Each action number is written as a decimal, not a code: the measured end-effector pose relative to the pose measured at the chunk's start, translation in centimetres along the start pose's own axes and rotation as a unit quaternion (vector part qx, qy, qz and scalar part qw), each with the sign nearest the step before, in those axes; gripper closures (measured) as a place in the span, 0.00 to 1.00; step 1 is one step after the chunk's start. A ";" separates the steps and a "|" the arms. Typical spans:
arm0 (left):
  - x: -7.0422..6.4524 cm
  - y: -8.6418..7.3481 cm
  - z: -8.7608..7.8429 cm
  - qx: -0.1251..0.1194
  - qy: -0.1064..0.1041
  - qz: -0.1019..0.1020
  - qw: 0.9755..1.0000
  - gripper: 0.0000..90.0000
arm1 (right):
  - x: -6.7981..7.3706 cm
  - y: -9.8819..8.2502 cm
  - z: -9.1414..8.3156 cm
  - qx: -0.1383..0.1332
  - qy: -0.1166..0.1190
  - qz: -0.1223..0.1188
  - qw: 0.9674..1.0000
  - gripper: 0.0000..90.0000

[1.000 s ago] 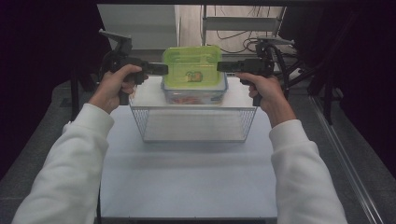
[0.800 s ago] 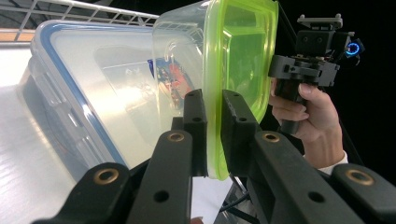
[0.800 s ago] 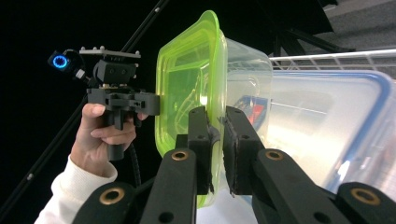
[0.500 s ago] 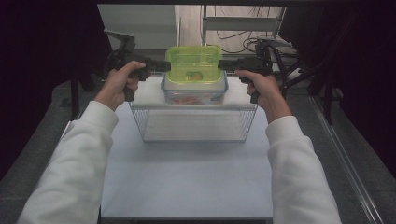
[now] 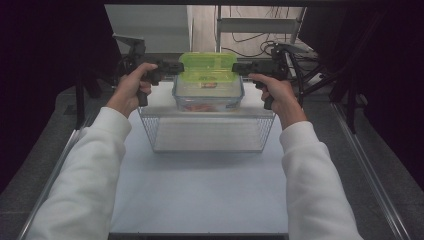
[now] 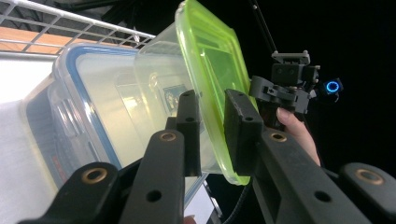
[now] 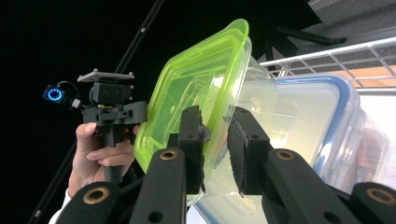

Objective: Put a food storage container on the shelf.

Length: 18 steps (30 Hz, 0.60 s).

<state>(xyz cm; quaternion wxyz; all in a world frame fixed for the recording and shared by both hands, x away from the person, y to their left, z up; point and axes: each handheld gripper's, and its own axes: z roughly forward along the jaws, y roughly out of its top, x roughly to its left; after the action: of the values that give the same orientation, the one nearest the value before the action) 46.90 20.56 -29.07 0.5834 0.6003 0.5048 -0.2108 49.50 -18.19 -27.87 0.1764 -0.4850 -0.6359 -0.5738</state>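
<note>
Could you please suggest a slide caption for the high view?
Two handheld grippers, left gripper and right gripper, set a green-lidded container onto a blue-rimmed container behind a wire basket.

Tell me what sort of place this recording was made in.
Probably a lab or recording bench, not a kitchen. A white table stands in a dark metal frame, loose cables trail behind it, and the props are a wire basket and stacked food containers, the top one green-lidded.

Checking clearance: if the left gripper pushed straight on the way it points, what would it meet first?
Probably the green-lidded container, whose rim sits between the left gripper jaws; beyond it, the right gripper.
</note>
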 end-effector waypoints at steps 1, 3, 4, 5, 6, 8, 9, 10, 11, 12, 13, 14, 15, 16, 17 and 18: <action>0.1 0.0 0.0 0.002 0.000 -0.003 1.000 0.86 | -0.1 0.0 0.0 -0.001 0.001 0.002 1.000 0.82; 0.3 0.1 0.0 0.004 -0.003 -0.005 1.000 0.85 | -0.1 0.1 0.1 -0.001 0.003 0.005 1.000 0.82; 0.3 0.1 0.0 0.004 -0.006 -0.007 1.000 0.85 | -0.1 0.1 0.1 -0.001 0.004 0.008 1.000 0.82; 0.3 0.1 0.0 0.004 -0.006 -0.006 1.000 0.85 | -0.1 0.2 0.1 -0.001 0.005 0.009 1.000 0.82; 0.3 0.1 0.0 0.006 -0.004 -0.005 1.000 0.85 | -0.1 0.2 0.1 0.000 0.005 0.009 1.000 0.82; 0.2 0.1 0.0 0.005 -0.003 -0.004 1.000 0.85 | -0.1 0.2 0.1 0.000 0.004 0.008 1.000 0.82; 0.2 0.1 0.0 0.006 -0.003 -0.003 1.000 0.85 | -0.1 0.2 0.1 0.000 0.004 0.008 1.000 0.82; 0.1 0.1 0.0 0.006 -0.002 -0.003 1.000 0.85 | -0.1 0.2 0.1 0.000 0.004 0.008 1.000 0.82; 0.1 0.0 0.0 0.008 -0.001 -0.002 1.000 0.85 | -0.1 0.2 0.1 0.000 0.003 0.007 1.000 0.81; 0.1 0.0 0.0 0.009 0.000 -0.001 1.000 0.84 | 0.0 0.1 0.1 0.002 0.001 0.004 1.000 0.80; 0.1 0.0 0.0 0.010 0.003 0.004 1.000 0.83 | 0.0 0.1 0.1 0.003 0.000 0.001 1.000 0.79; 0.0 0.0 0.0 0.009 0.005 0.006 1.000 0.81 | 0.0 0.1 0.2 0.004 -0.006 -0.003 1.000 0.76; -0.1 0.0 0.0 0.007 0.009 0.011 1.000 0.80 | 0.1 0.1 0.2 0.004 -0.010 -0.007 1.000 0.73; -0.2 0.0 0.0 0.004 0.013 0.017 1.000 0.76 | 0.1 0.1 0.2 0.002 -0.011 -0.009 1.000 0.70; -0.3 0.0 -0.1 0.000 0.017 0.021 1.000 0.72 | 0.1 0.1 0.1 0.000 -0.012 -0.011 1.000 0.67; -0.4 0.0 -0.2 -0.004 0.021 0.026 0.999 0.68 | 0.1 0.1 0.1 -0.005 -0.013 -0.014 1.000 0.66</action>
<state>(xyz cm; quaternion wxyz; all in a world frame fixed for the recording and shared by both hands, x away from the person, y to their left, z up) 46.73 20.59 -28.69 0.5807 0.6149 0.5021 -0.1807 49.53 -18.09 -27.73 0.1573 -0.4844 -0.6420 -0.5731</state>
